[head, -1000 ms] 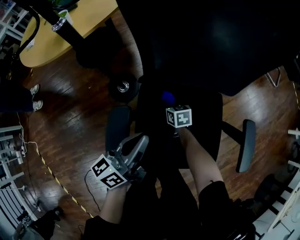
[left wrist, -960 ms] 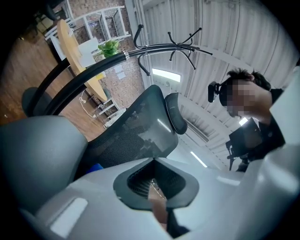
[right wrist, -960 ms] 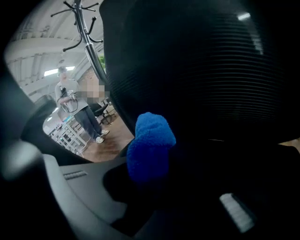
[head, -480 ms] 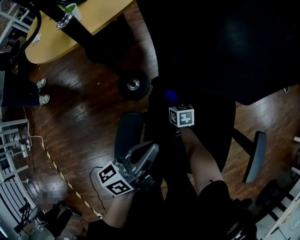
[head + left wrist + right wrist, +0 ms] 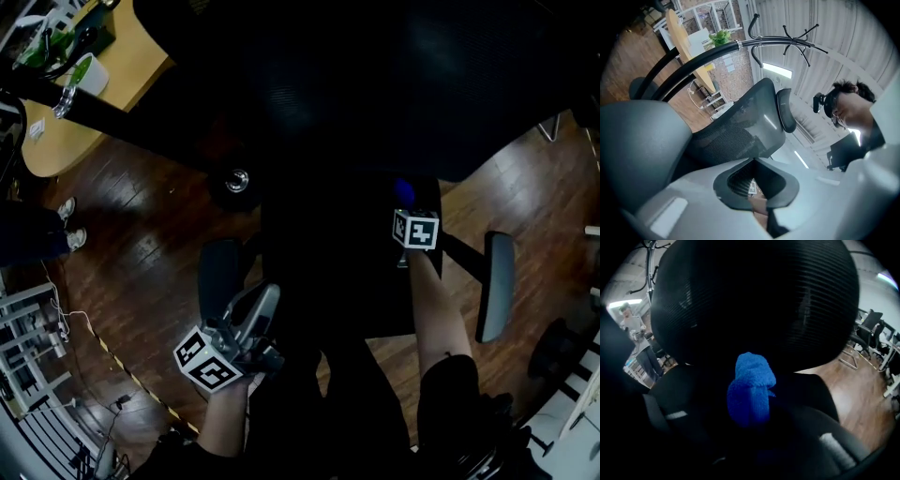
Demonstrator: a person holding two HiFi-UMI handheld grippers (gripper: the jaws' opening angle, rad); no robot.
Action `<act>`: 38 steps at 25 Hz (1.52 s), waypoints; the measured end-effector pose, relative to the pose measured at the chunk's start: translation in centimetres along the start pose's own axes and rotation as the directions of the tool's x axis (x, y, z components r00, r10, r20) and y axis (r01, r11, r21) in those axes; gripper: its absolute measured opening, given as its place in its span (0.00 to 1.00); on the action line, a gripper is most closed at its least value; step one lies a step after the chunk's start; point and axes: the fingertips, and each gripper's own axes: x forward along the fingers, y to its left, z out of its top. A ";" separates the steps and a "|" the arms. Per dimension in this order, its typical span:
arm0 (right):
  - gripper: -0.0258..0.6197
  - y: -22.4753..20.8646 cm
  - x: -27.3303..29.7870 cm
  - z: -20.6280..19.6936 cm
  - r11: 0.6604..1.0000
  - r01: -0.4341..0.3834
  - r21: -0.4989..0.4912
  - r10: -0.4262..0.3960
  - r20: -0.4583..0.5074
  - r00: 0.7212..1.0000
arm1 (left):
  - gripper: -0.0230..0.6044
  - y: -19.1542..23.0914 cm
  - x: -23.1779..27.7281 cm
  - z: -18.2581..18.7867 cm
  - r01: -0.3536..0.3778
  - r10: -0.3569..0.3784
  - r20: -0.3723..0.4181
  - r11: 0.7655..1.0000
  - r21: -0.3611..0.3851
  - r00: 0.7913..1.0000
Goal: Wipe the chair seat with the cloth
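Observation:
The black chair seat (image 5: 328, 262) fills the middle of the head view, below its mesh backrest (image 5: 375, 84). My right gripper (image 5: 404, 204) is shut on a bunched blue cloth (image 5: 404, 192) at the seat's back right, near the backrest. In the right gripper view the blue cloth (image 5: 750, 390) juts from between the dark jaws, in front of the backrest (image 5: 754, 301). My left gripper (image 5: 262, 298) hovers by the chair's left armrest (image 5: 217, 272), off the seat. Its own view is filled with grey shapes, and the jaws' state is unclear.
The right armrest (image 5: 494, 286) stands out over the wooden floor (image 5: 141, 262). A yellow table (image 5: 84, 103) is at the upper left, with a chair caster (image 5: 237, 178) beside it. Someone's shoes (image 5: 70, 211) show at the left edge. A coat rack (image 5: 787, 37) rises behind the chair.
My right gripper has carried the blue cloth across the seat from its left side to its back right. The left gripper has stayed by the left armrest.

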 end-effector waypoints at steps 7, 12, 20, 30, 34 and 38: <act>0.09 -7.2 -3.6 -0.2 0.994 0.106 -0.006 -0.106 0.023 0.994 | 0.02 0.0 0.5 -0.2 -0.024 0.024 -0.013 1.000 0.008 1.000; 0.09 -7.3 -3.8 0.1 0.997 0.071 0.020 -0.072 0.035 0.997 | 0.02 -0.7 0.8 -0.8 -0.012 0.012 -0.014 1.000 0.015 1.000; 0.10 2.3 -3.2 0.3 0.996 -0.071 -0.047 0.073 0.060 0.996 | 0.02 -2.0 0.5 -1.1 0.004 -0.004 0.017 1.000 0.022 1.000; 0.10 27.8 0.5 -1.5 0.863 -0.486 -0.136 0.482 -0.063 0.874 | 0.02 -2.5 -0.6 -0.4 0.019 -0.020 0.049 0.999 0.026 0.999; 0.10 31.0 0.4 -3.0 0.839 -0.513 -0.182 0.510 -0.066 0.858 | 0.02 -2.1 -1.5 -0.2 0.014 -0.016 0.066 1.000 0.018 0.998; 0.10 29.5 1.0 -3.1 0.867 -0.467 -0.173 0.465 -0.056 0.883 | 0.02 -1.6 -2.1 0.2 0.008 -0.010 0.065 1.000 0.020 0.998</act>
